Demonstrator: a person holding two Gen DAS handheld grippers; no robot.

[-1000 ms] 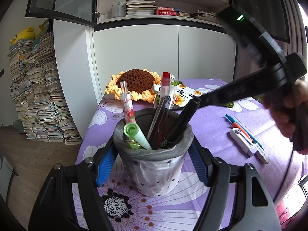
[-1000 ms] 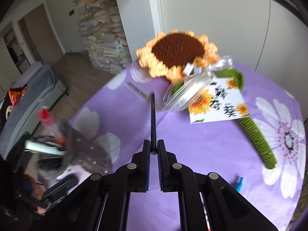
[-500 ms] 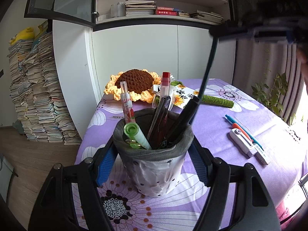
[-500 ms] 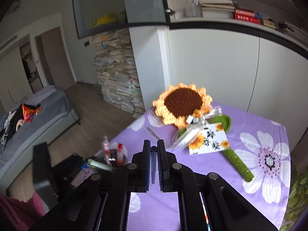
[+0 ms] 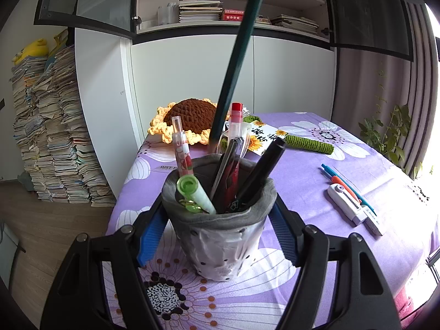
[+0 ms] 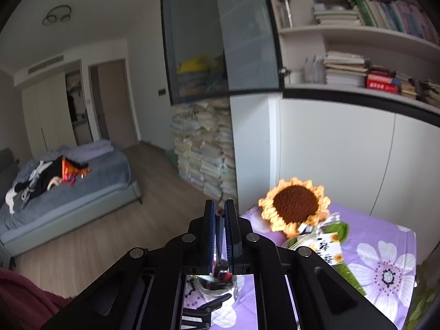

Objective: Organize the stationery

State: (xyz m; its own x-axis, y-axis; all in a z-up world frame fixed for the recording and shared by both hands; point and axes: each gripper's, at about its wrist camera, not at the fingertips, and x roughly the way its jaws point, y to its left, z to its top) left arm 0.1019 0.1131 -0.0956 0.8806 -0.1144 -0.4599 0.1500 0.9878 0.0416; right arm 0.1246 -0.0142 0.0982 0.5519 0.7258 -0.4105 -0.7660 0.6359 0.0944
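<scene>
Left wrist view has my left gripper [image 5: 218, 236] clamped on the grey pen cup [image 5: 220, 220], blue pads pressed against its sides at nine and three o'clock. Inside stand a red-capped pen [image 5: 235, 143], a pink patterned pen [image 5: 181, 148], a green marker [image 5: 195, 194] and a black marker [image 5: 261, 173]. A dark green pencil [image 5: 236, 60] hangs nearly upright over the cup, its lower end just above the rim at twelve o'clock. At three o'clock on the purple floral tablecloth [image 5: 302, 181] lie a white correction tape [image 5: 348, 205] and a blue pen [image 5: 337, 177]. Beyond, at twelve, sits the crochet sunflower [image 5: 192, 115]. From the right wrist, my right gripper [image 6: 220, 214] is pinched together on that pencil [image 6: 220, 231], the cup [image 6: 217, 286] directly below
</scene>
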